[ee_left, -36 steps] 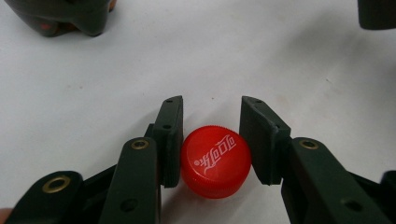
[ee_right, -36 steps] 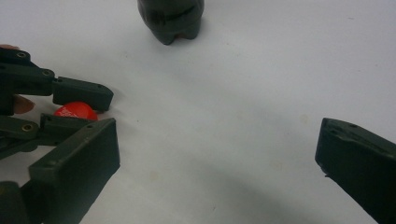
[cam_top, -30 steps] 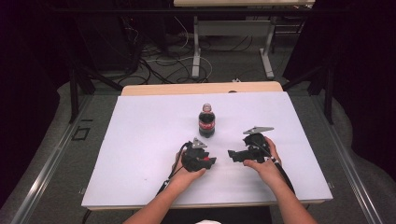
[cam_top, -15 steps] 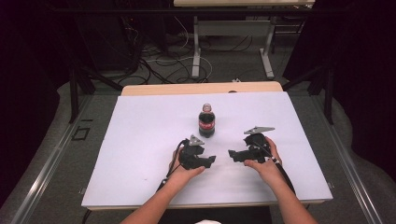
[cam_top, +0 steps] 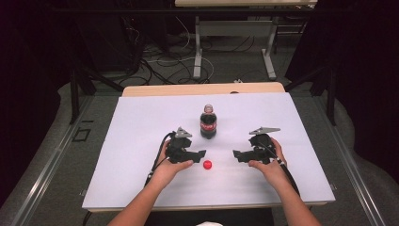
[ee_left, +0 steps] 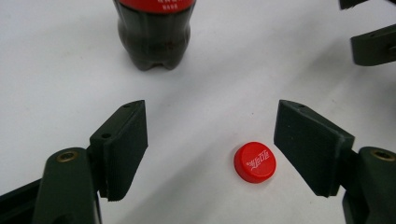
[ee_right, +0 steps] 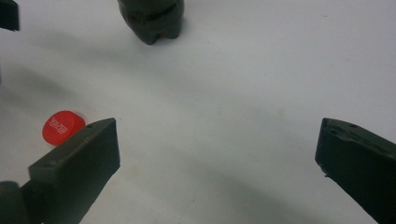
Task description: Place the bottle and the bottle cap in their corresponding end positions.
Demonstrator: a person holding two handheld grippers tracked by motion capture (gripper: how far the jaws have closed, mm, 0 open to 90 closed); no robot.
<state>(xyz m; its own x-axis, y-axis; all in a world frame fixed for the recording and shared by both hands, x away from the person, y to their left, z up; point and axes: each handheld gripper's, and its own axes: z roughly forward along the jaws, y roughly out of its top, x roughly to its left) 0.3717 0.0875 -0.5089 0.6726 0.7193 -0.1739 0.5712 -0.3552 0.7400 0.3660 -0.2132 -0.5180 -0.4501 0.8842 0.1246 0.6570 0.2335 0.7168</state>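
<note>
A cola bottle (cam_top: pixel 208 123) with a red label stands upright mid-table, its top dark with no cap on it. Its base shows in the left gripper view (ee_left: pixel 154 35) and in the right gripper view (ee_right: pixel 152 18). A red cap (cam_top: pixel 207 164) lies flat on the white table in front of the bottle. My left gripper (cam_top: pixel 201 153) is open just left of the cap. In its own view the cap (ee_left: pixel 254 162) rests close to the right jaw, inside the open left gripper (ee_left: pixel 212 135). My right gripper (cam_top: pixel 236 154) is open to the cap's right, holding nothing (ee_right: pixel 217 140); the cap (ee_right: pixel 63 126) lies just beyond its left jaw.
The white table top (cam_top: pixel 131 141) spreads wide on both sides of the hands. A wooden strip (cam_top: pixel 202 89) runs along its far edge. Beyond it are table legs and cables on the floor (cam_top: pixel 188 56). The right gripper's jaws (ee_left: pixel 373 44) show far off in the left gripper view.
The red cap, unseen in the earlier frames, now lies on the table between the grippers. My left gripper has drawn back slightly to the left. The right gripper has barely moved.
</note>
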